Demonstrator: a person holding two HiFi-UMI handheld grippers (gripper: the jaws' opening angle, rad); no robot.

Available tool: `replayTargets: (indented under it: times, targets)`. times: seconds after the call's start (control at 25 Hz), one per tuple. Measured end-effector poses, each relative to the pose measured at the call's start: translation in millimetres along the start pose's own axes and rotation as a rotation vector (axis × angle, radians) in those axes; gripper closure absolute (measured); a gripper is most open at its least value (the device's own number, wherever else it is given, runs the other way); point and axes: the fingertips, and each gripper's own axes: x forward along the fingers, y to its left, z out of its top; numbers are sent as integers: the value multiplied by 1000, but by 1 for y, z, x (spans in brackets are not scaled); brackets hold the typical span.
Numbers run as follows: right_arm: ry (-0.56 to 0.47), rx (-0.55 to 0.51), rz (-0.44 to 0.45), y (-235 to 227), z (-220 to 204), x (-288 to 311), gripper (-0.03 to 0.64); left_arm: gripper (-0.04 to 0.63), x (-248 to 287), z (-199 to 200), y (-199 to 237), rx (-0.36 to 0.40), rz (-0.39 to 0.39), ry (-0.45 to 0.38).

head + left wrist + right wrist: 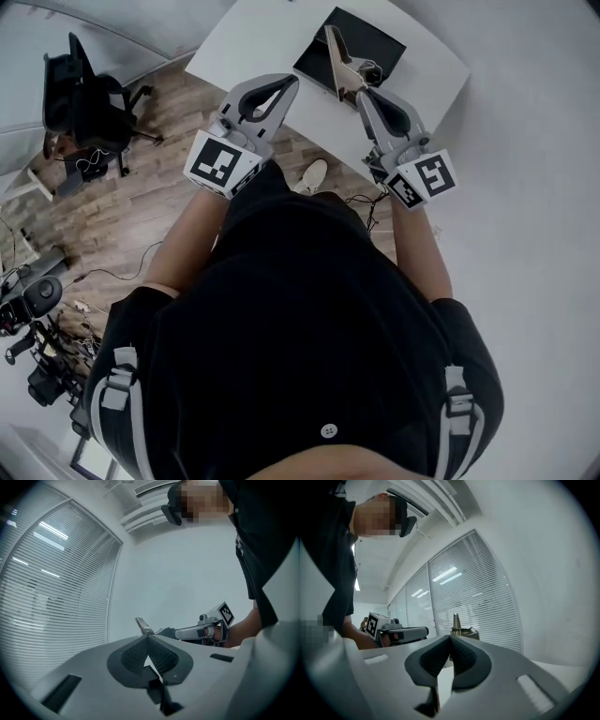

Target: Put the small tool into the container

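A white table (pixel 246 39) stands ahead of me with a black mat (pixel 375 42) on it. On the mat sits a tan, box-like container (pixel 337 58) with a raised flap; it also peeks over the jaws as the container (pixel 143 625) and the container (pixel 458 628). I cannot make out the small tool. My left gripper (pixel 284 84) is held level over the table's near edge, jaws together and empty. My right gripper (pixel 361 94) points at the container's near side, jaws also together with nothing between them. Each gripper view shows the other: the right gripper (pixel 185 632), the left gripper (pixel 404 633).
A black office chair (pixel 89 98) stands on the wood floor at far left, with cables and gear (pixel 37 323) nearer. My shoe (pixel 310 175) shows below the table edge. Slatted blinds (pixel 47 597) cover a window. A pale wall (pixel 534 187) is on the right.
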Motion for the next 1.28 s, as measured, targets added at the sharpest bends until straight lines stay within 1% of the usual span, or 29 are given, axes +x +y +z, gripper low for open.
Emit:
replayTargets:
  times: [0.24,0.48,0.64,0.72,0.84,0.92,1.08,1.28]
  targets:
    - [17,-1,-115,-20,-10,18,604,588,23,-6,32,-17,-101,16]
    - [39,2,-263,-44,-28,51,604,588,45,-13,76,-17,-232,27]
    - [55,-9,-357,-55,-42,69,604,588,57,-23,97,-13,-337,24]
    - [70,-5,-412,-60,-46,71,604,588,63,-28,104,-21,-382,23]
    - [104,-11,-488,-65,-51,63,604,588,72,-26,101,-28,-442,19]
    - [133,-8,-515,-69,-59,60,604,588,75,-28,101,-22,-471,22]
    - [214,-21,-555,-76,-86,58,604,588,81,-46,106,-25,-515,46]
    - [330,-40,-555,-91,-118,54,604,588,91,-64,105,-37,-545,65]
